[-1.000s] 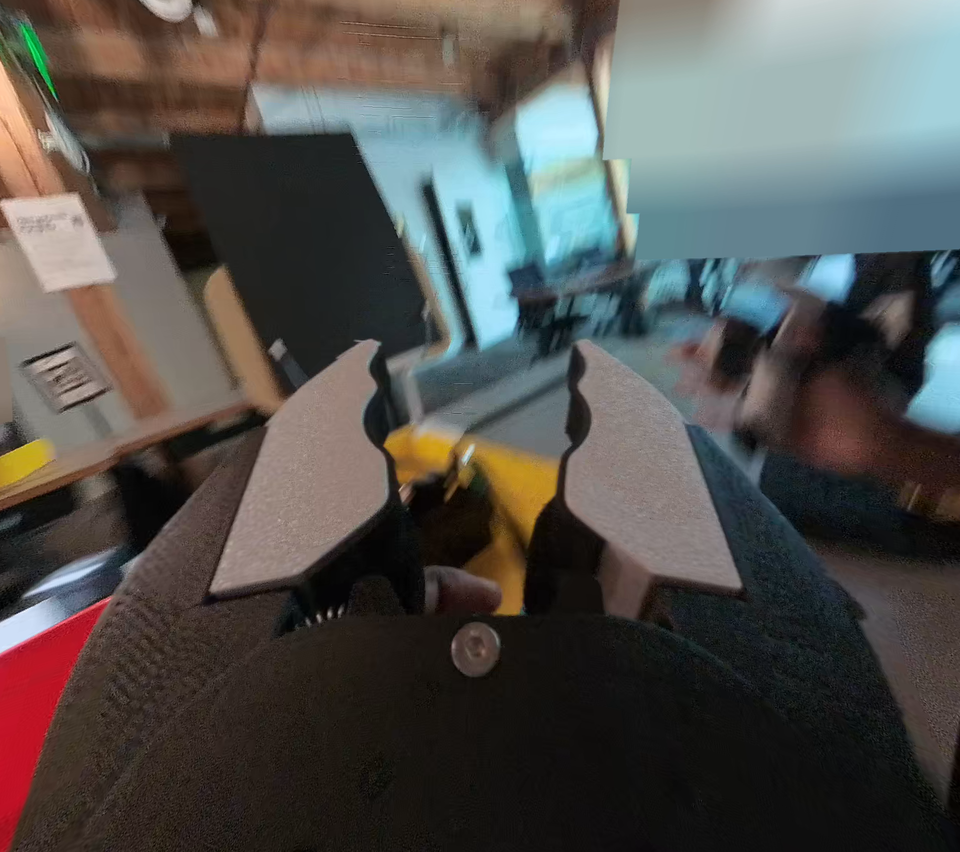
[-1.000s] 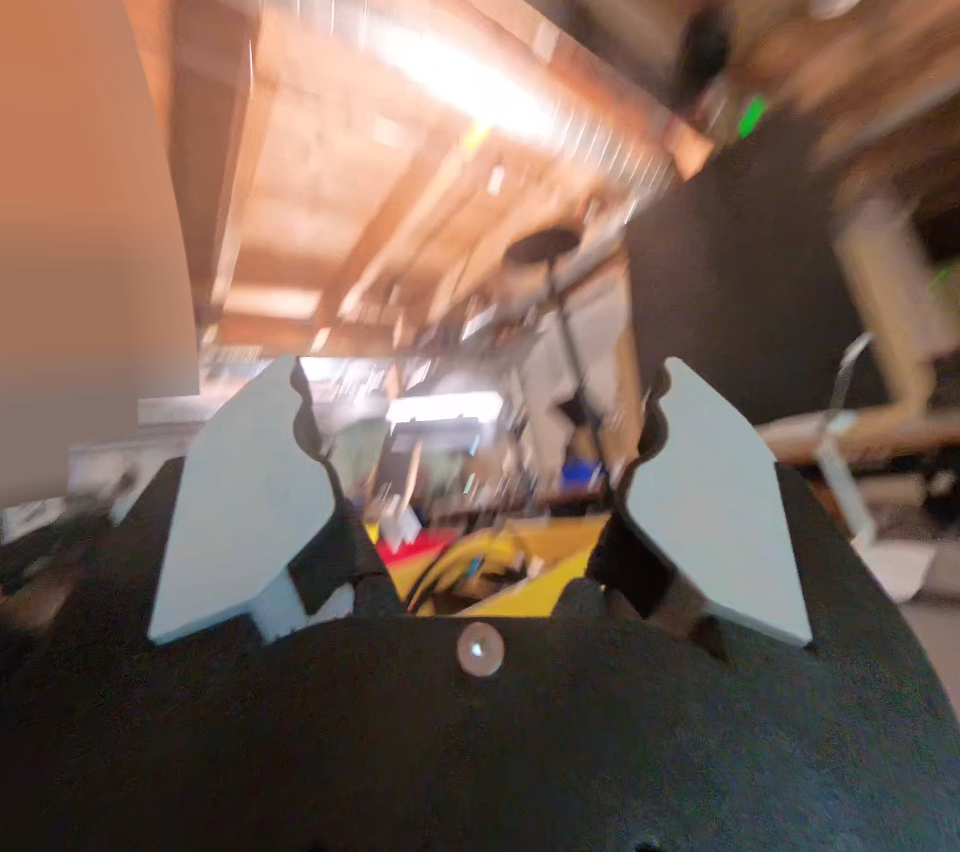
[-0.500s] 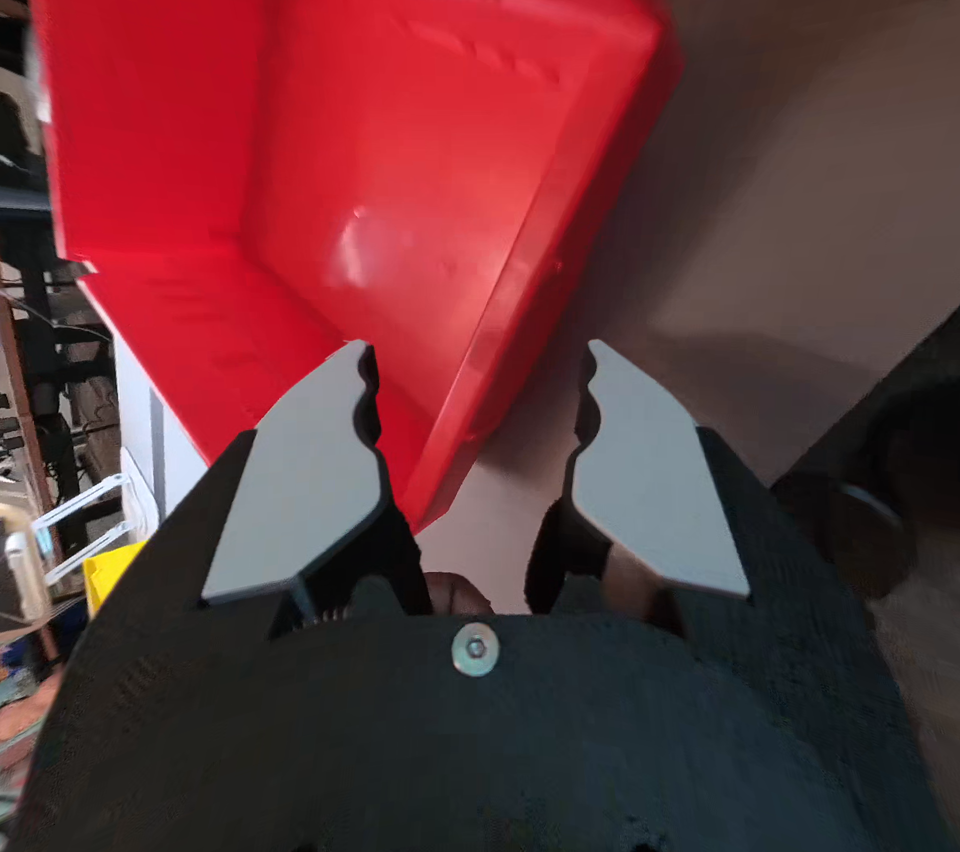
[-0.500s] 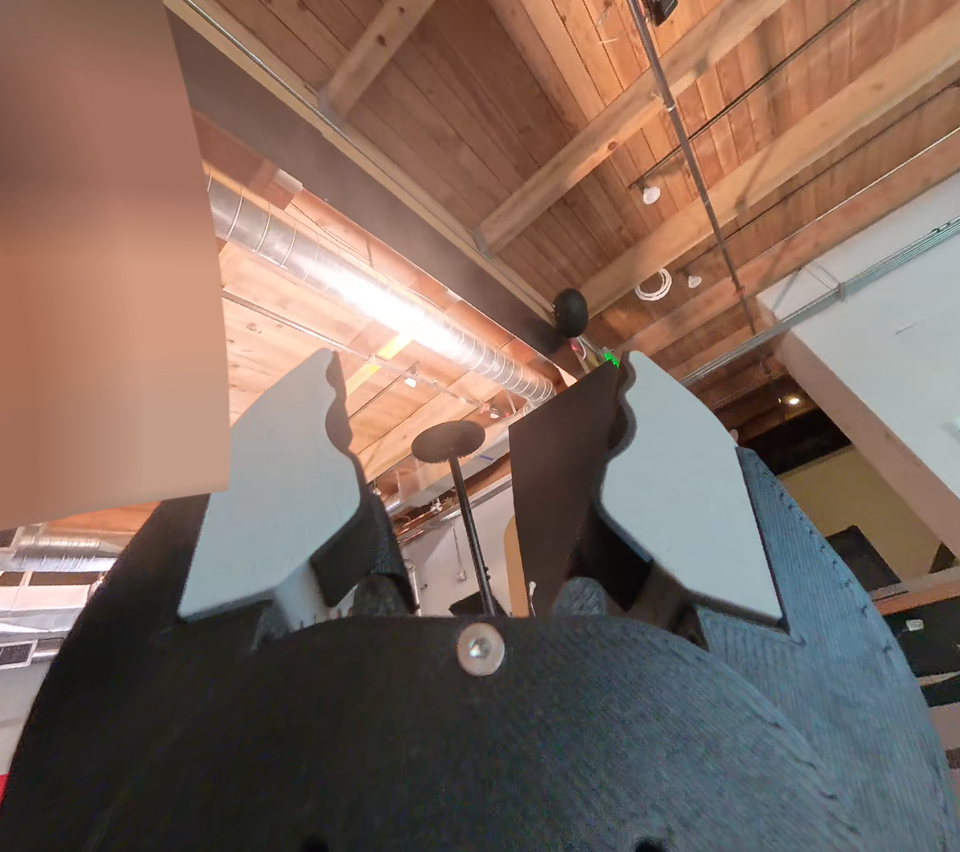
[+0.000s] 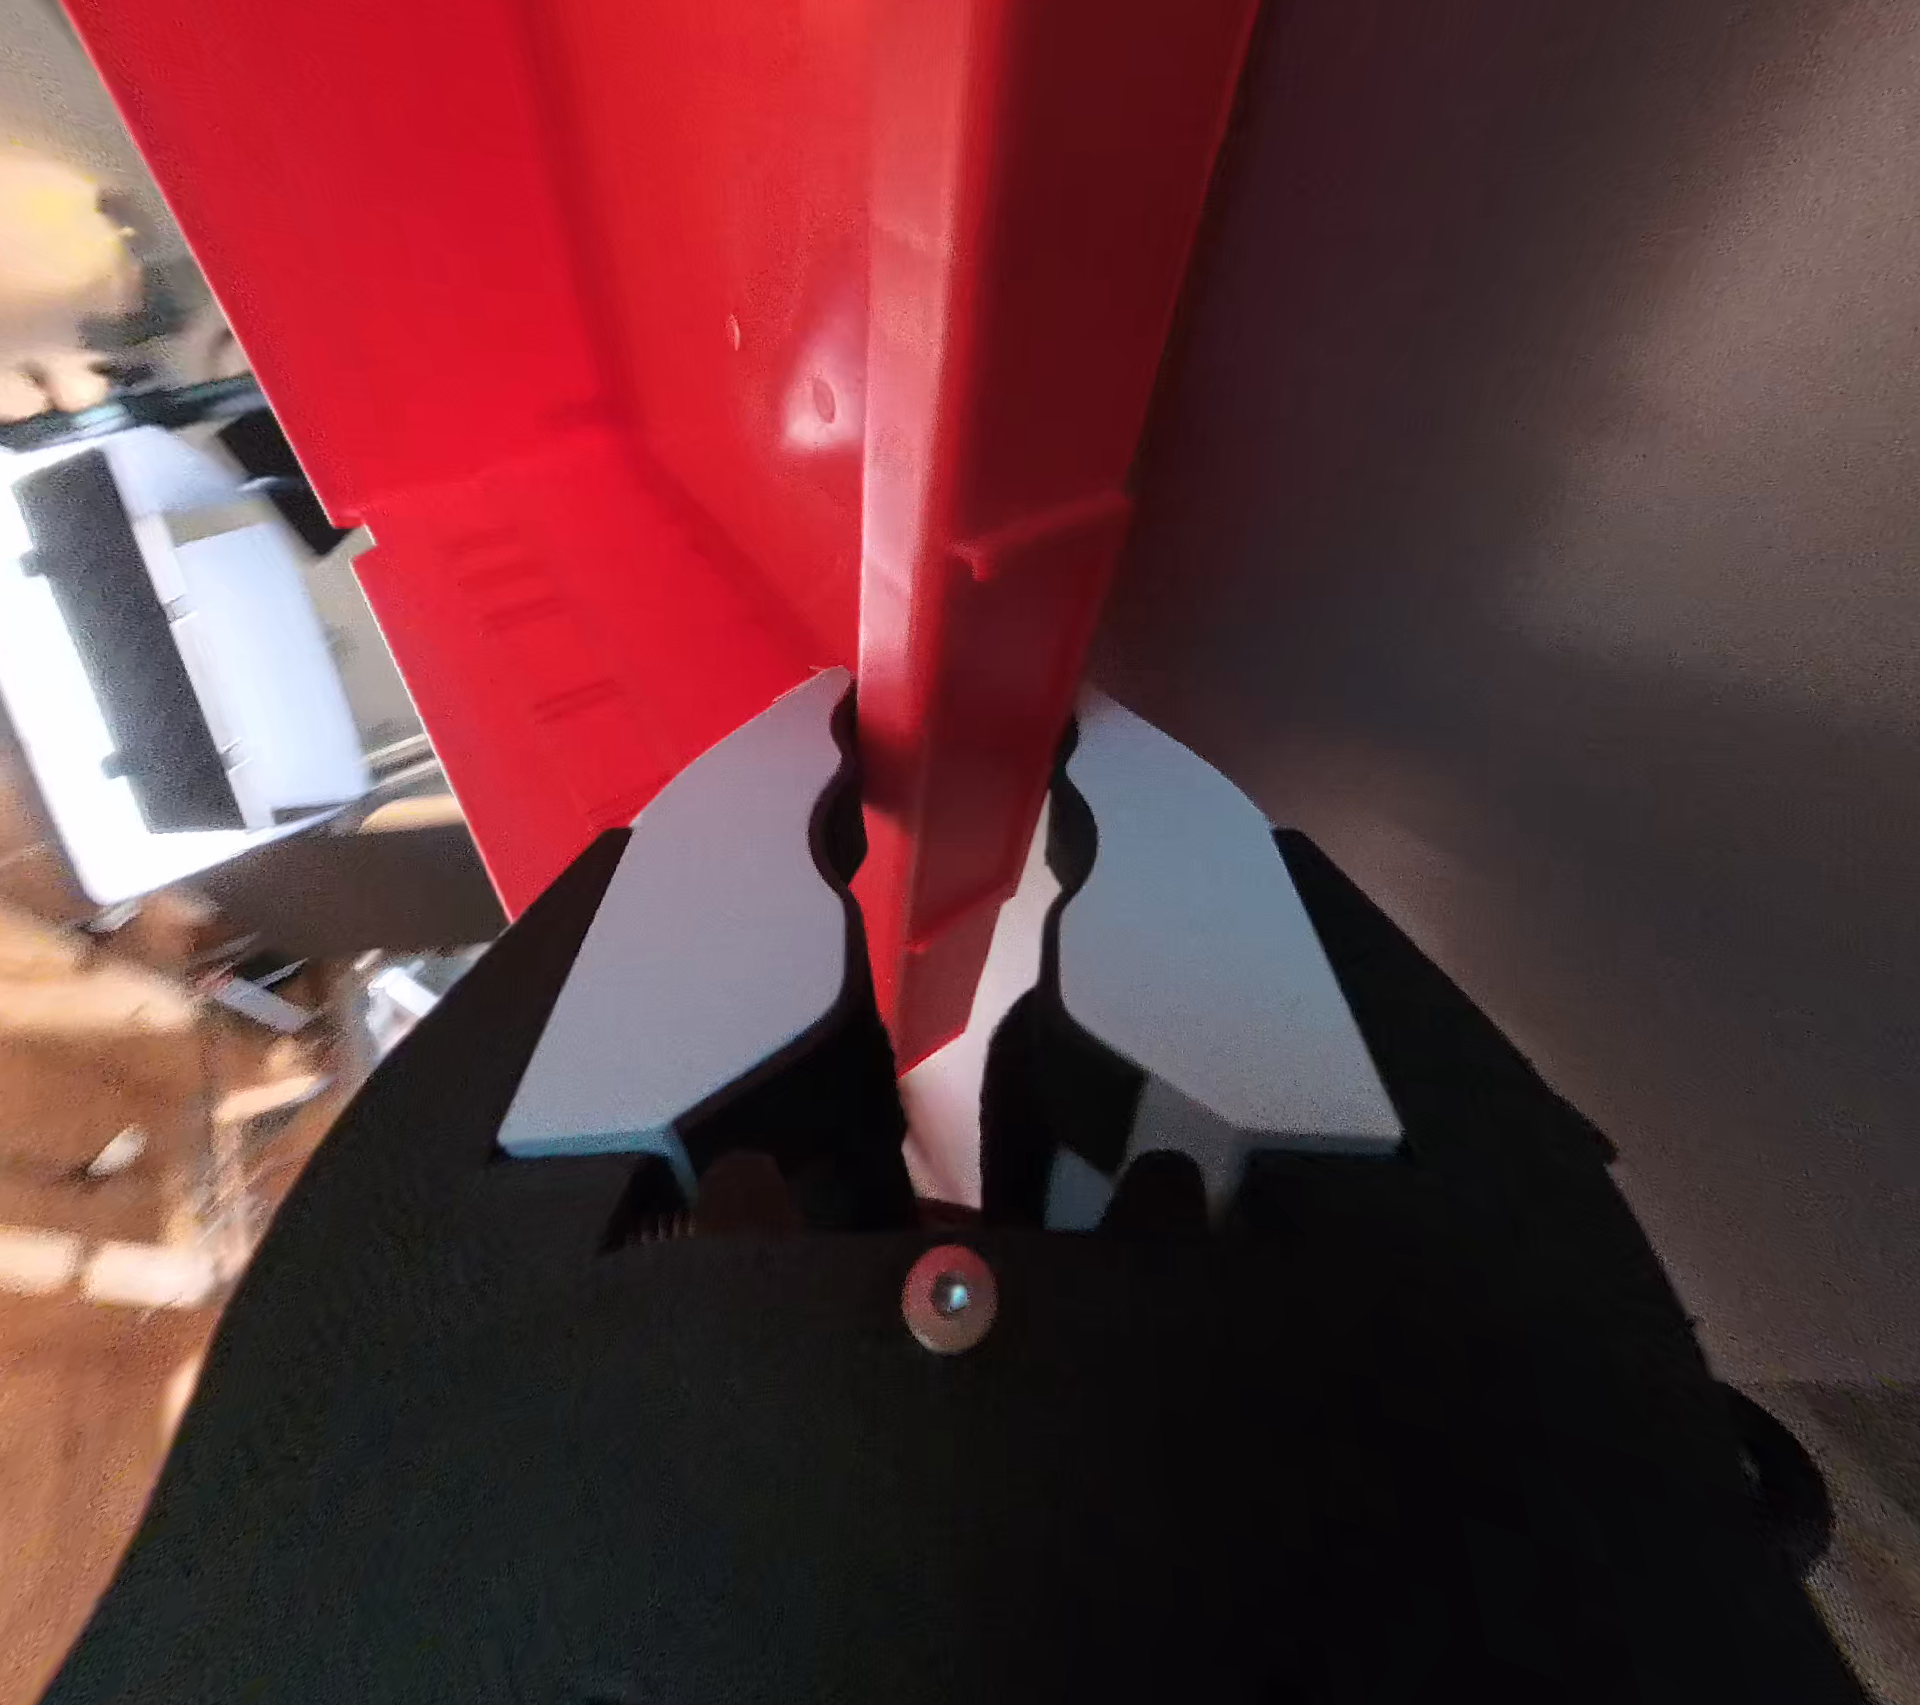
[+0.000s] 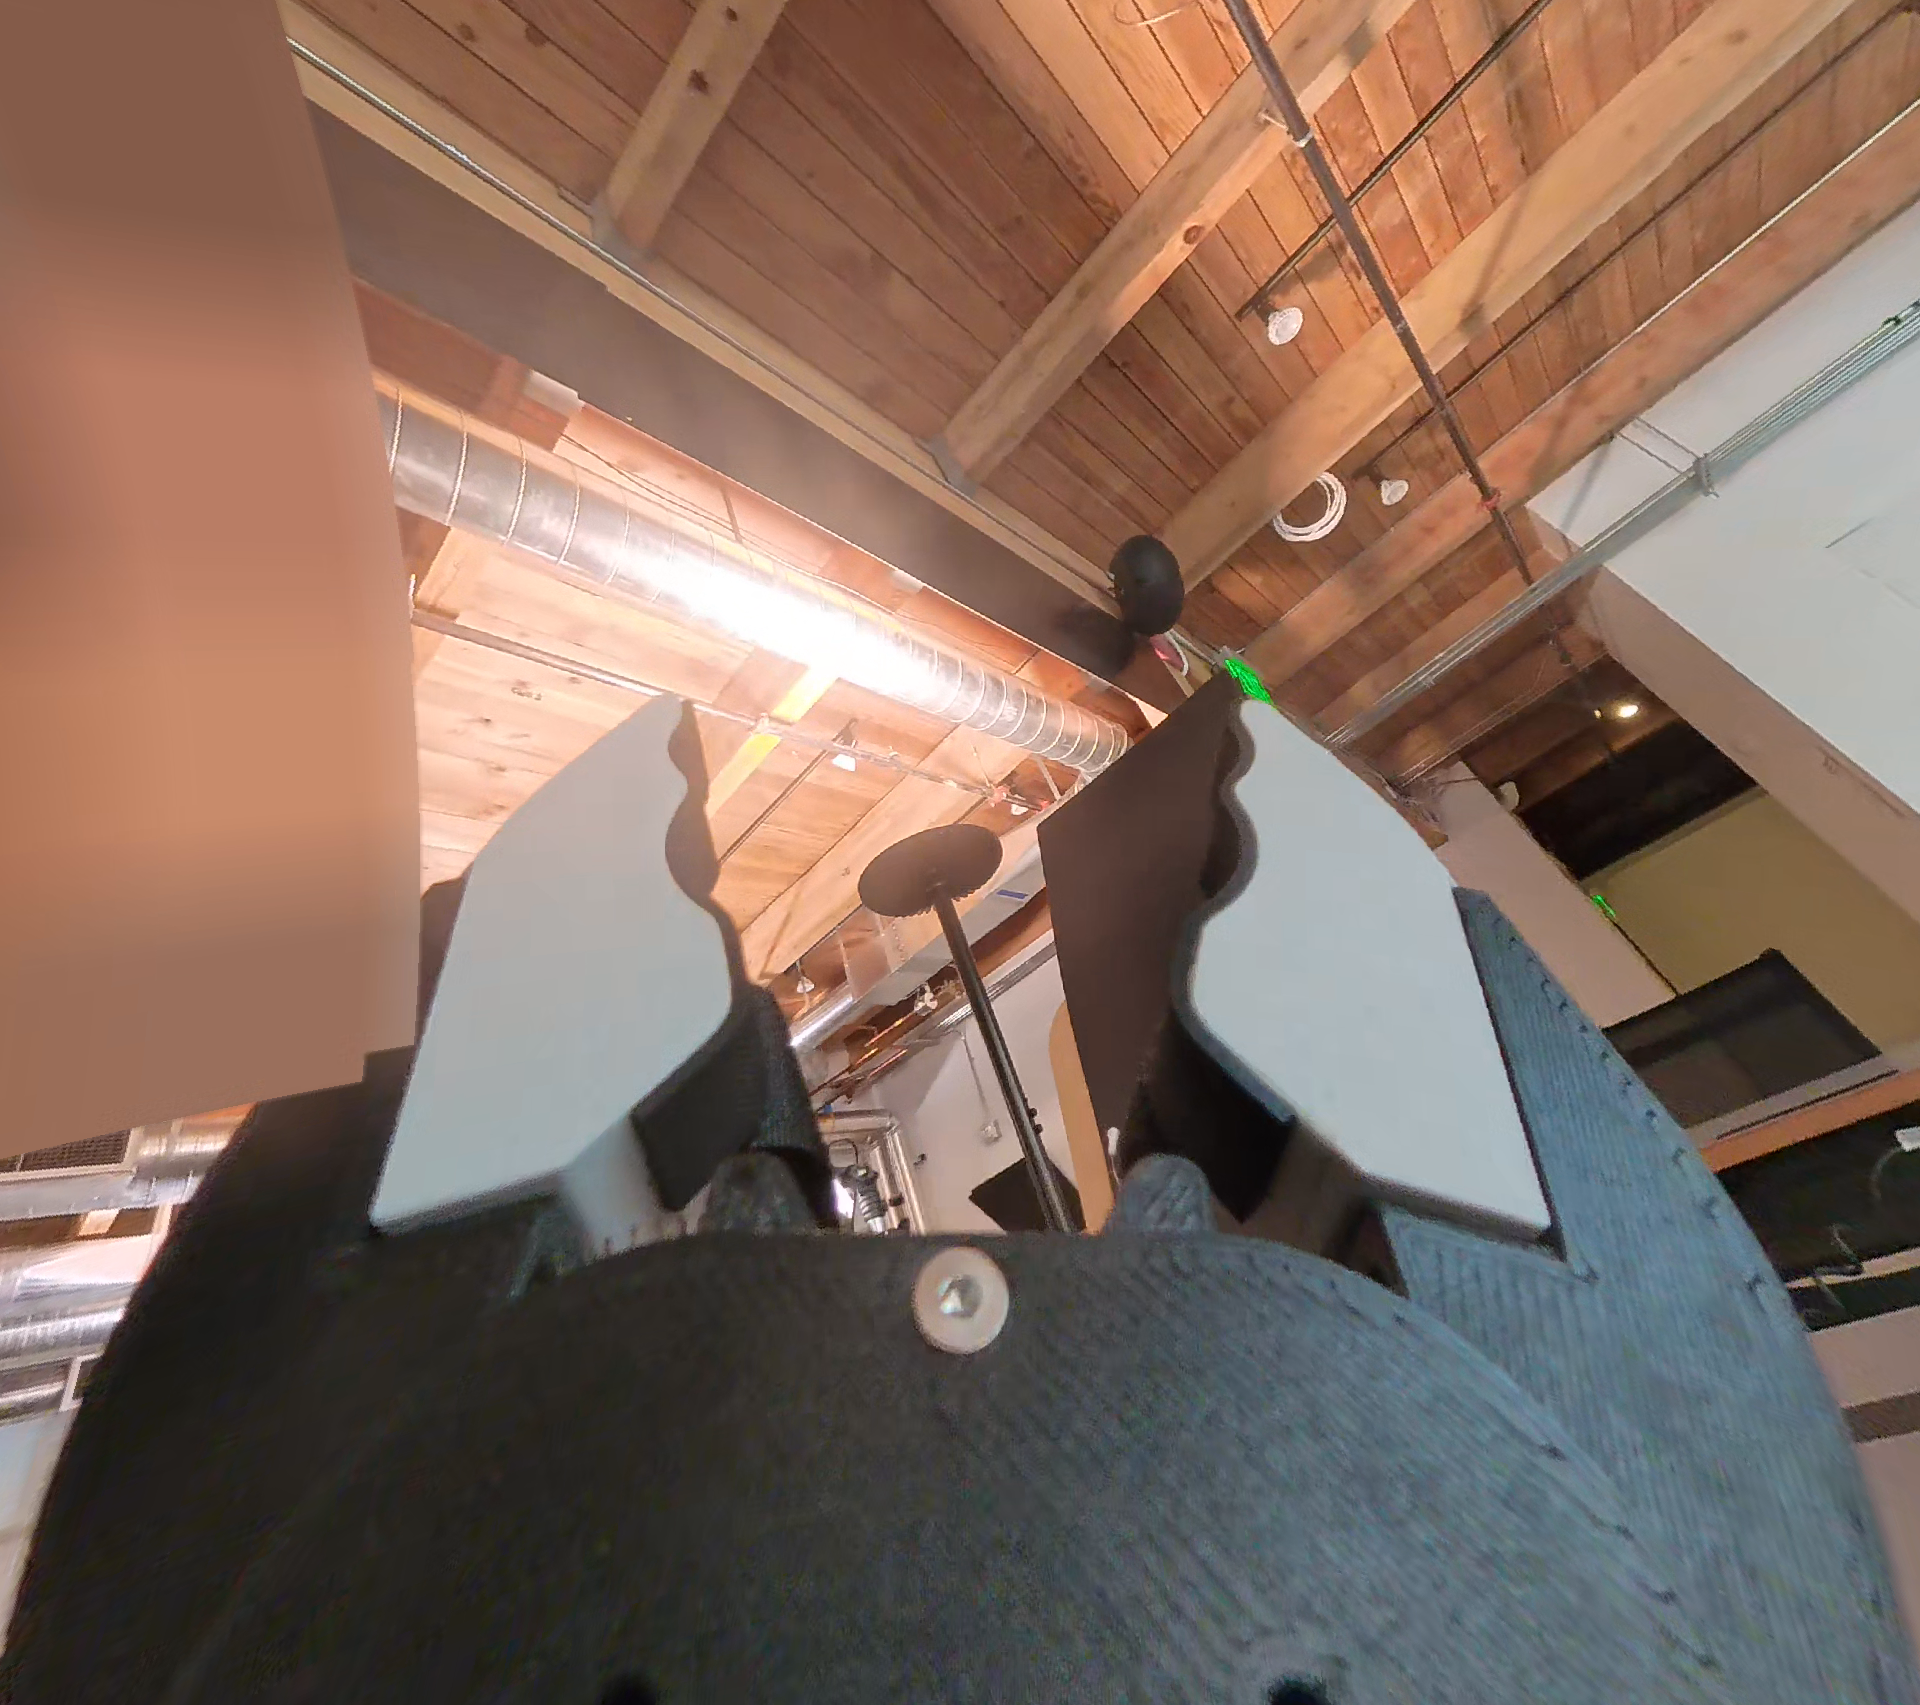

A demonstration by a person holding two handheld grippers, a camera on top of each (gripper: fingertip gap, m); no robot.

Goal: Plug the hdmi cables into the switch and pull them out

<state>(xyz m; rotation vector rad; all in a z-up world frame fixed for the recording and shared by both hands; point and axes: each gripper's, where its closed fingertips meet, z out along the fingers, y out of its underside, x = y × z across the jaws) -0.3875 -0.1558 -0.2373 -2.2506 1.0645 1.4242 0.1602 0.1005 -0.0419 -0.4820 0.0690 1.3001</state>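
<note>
Red bin (image 5: 727,201) wall clamped by left gripper (image 5: 951,720) fingers; right gripper (image 6: 961,725) fingers wide, empty, aimed at ceiling.

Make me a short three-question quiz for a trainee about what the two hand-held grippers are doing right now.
1. Multiple choice: what sits between the fingers of the left hand-held gripper?
A) a cable
B) a wall of the red bin
C) nothing
2. True or false: the right hand-held gripper is holding an HDMI cable.
3. Fill the gap: the right hand-held gripper is open and points up at the wooden ____.

Key:
1. B
2. False: its fingers are apart with nothing between them.
3. ceiling
</note>
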